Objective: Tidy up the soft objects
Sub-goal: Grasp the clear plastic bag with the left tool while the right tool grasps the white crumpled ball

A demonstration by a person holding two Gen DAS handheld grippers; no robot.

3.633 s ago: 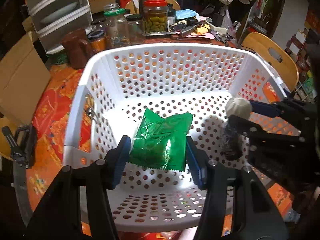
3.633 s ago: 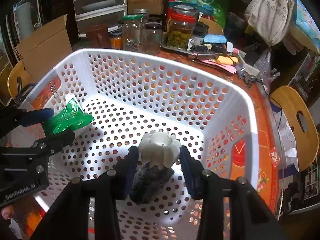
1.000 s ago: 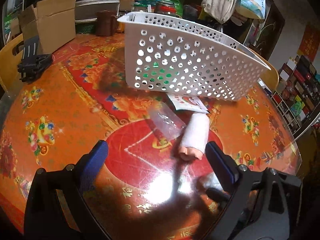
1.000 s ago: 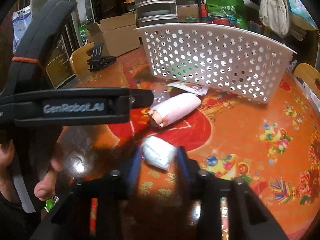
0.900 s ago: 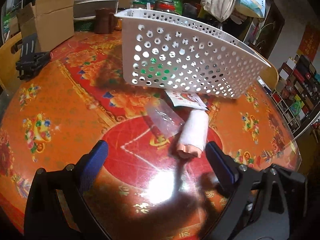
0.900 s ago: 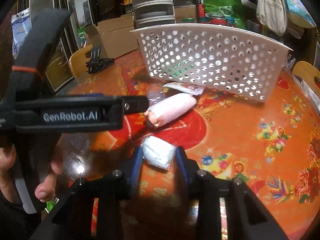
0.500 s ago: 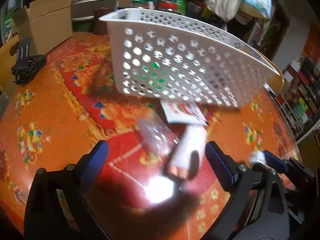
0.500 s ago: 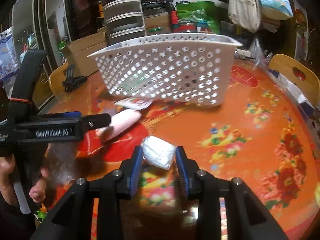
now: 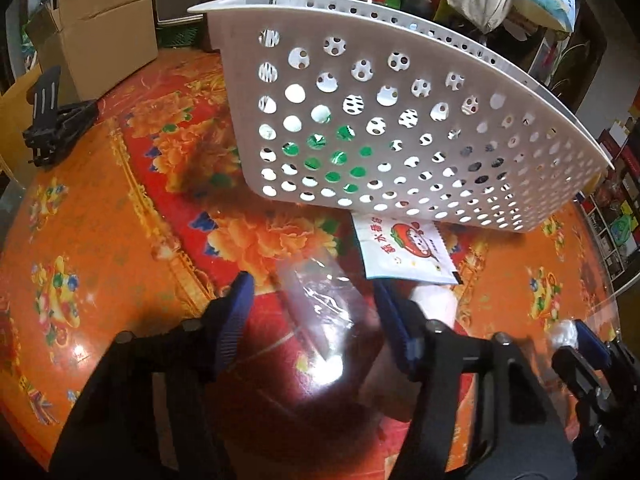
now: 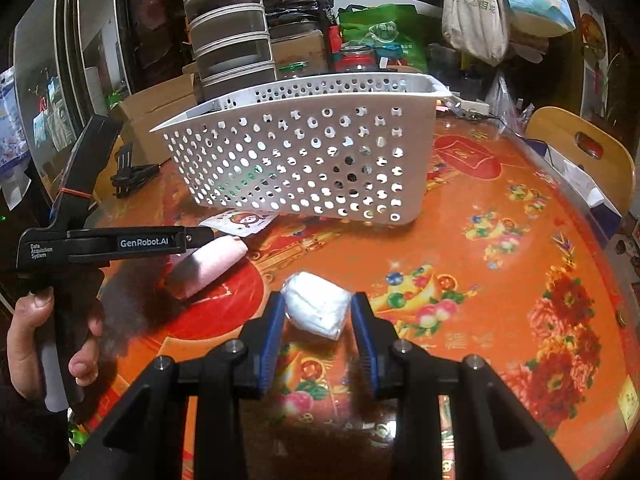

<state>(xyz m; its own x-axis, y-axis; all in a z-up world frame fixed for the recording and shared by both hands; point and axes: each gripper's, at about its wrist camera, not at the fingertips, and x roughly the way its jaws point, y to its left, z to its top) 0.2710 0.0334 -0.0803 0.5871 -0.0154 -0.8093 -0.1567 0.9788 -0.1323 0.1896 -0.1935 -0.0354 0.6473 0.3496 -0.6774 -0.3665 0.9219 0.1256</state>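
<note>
My right gripper [image 10: 318, 312] is shut on a white wrapped soft packet [image 10: 316, 308] and holds it above the orange table. My left gripper [image 9: 312, 300] is open with its jaws on either side of a clear plastic bag [image 9: 320, 304] lying on the table. A pink soft roll [image 10: 208, 266] lies just right of the left gripper, partly hidden behind its finger in the left wrist view [image 9: 436, 304]. A white snack sachet [image 9: 404, 254] lies in front of the white perforated basket [image 9: 400, 100]. A green packet [image 9: 328, 156] shows through the basket holes.
Jars, a green bag and stacked drawers [image 10: 228, 40] stand behind the basket. Cardboard boxes [image 9: 104, 32] and a black folded stand [image 9: 52, 120] are at the left. A wooden chair [image 10: 580, 156] is at the right table edge.
The left gripper has moved forward and down over the clear bag and narrowed around it. The right gripper has lifted the white packet and swung right.
</note>
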